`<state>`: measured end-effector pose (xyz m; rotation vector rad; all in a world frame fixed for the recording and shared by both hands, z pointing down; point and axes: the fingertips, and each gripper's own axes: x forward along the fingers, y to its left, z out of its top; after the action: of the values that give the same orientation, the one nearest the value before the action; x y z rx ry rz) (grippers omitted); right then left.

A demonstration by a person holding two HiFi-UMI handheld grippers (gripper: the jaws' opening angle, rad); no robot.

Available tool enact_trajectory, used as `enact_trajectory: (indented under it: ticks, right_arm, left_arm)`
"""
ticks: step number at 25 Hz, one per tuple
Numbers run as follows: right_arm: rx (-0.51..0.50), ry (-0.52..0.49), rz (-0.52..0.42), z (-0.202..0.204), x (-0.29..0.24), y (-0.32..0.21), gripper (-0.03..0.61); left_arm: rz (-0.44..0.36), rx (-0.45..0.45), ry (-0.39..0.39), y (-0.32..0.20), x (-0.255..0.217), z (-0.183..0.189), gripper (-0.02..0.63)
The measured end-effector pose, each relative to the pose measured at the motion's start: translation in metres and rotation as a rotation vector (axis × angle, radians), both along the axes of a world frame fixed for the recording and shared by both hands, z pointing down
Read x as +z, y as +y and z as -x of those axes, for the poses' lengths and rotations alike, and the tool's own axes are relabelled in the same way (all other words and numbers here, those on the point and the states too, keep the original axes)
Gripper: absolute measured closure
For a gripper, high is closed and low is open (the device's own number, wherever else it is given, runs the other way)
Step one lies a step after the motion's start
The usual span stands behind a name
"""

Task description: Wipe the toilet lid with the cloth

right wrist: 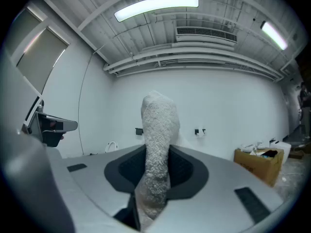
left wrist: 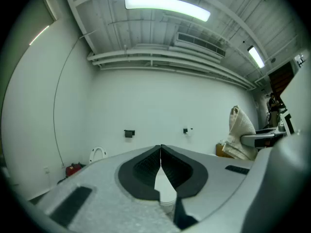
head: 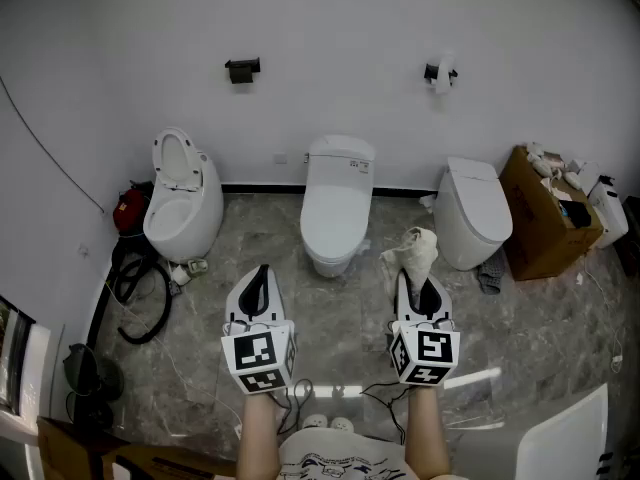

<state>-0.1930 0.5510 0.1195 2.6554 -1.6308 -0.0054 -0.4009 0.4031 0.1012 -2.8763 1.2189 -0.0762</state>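
Note:
Three white toilets stand along the far wall. The middle toilet (head: pixel 337 203) has its lid (head: pixel 336 211) down, straight ahead of me. My right gripper (head: pixel 414 271) is shut on a cream cloth (head: pixel 413 249) that sticks up from its jaws; the same cloth (right wrist: pixel 158 144) fills the middle of the right gripper view. My left gripper (head: pixel 260 274) is shut with nothing in it, its jaws meeting at the tip (left wrist: pixel 161 147). Both grippers are held above the floor, short of the middle toilet. From the left gripper view the cloth (left wrist: pixel 239 134) shows at the right.
The left toilet (head: pixel 181 196) has its seat raised; the right toilet (head: pixel 473 211) is closed. A cardboard box (head: pixel 547 211) with bottles stands at the far right. A black hose (head: pixel 137 286) and a red object (head: pixel 128 209) lie at the left. A white chair (head: pixel 565 438) is near my right.

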Motion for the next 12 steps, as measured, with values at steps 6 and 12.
enact_trajectory:
  ticks: [6,12]
  right_arm:
    - [-0.001,0.001,-0.001,-0.0037,-0.0021,0.0031,0.477]
    - [0.004,-0.005,-0.003,-0.0096,0.0011,0.0077,0.477]
  left_arm:
    - [-0.001,-0.007,-0.004,0.0004,-0.0014,-0.0004,0.606]
    - [-0.007,-0.010,-0.008,0.0034,-0.0013,-0.0039,0.606]
